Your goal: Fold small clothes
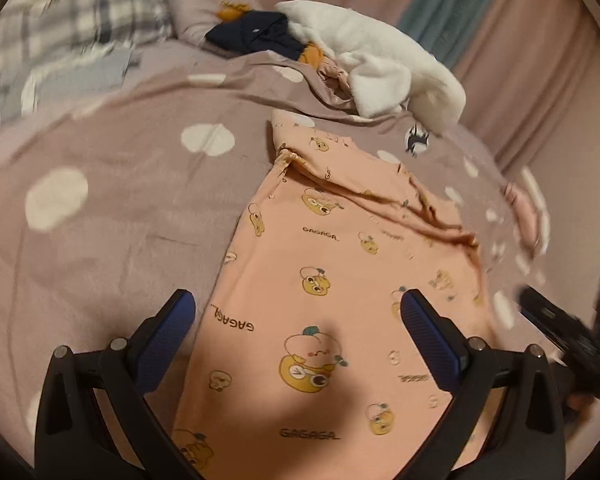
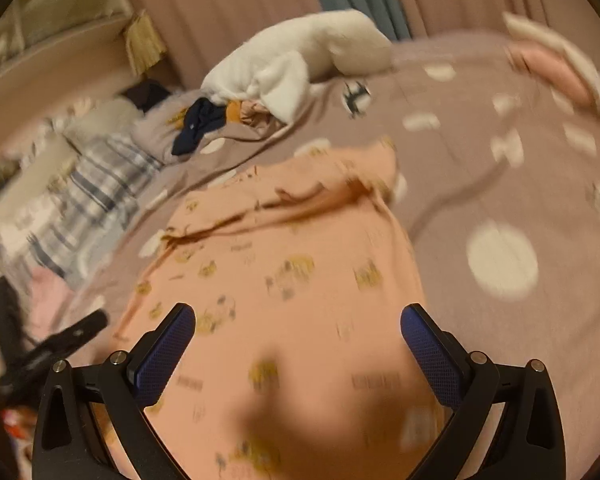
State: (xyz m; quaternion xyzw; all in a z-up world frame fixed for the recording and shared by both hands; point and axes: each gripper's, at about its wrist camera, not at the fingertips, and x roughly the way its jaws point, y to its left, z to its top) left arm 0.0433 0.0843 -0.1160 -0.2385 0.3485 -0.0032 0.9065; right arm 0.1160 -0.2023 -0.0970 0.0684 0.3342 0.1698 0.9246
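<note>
A small peach garment (image 1: 320,300) printed with yellow cartoon faces and "GAGAGA" lies flat on the bed, its far part creased into a fold. My left gripper (image 1: 298,312) hovers over its near half, open, with nothing between the blue pads (image 1: 168,344). The right wrist view is blurred by motion; there the same peach garment (image 2: 292,280) spreads under my right gripper (image 2: 298,320), which is open and holds nothing. The right gripper's black body (image 1: 568,344) shows at the right edge of the left wrist view. The left gripper's black body (image 2: 56,344) appears at the left edge of the right wrist view.
The bed has a mauve cover with white dots (image 1: 120,208). At its far side lie a white fleece garment (image 1: 380,56), a dark navy garment (image 1: 256,34) and a plaid cloth (image 1: 80,12). Pink curtains (image 2: 220,8) hang behind; shelves (image 2: 60,20) stand at the left.
</note>
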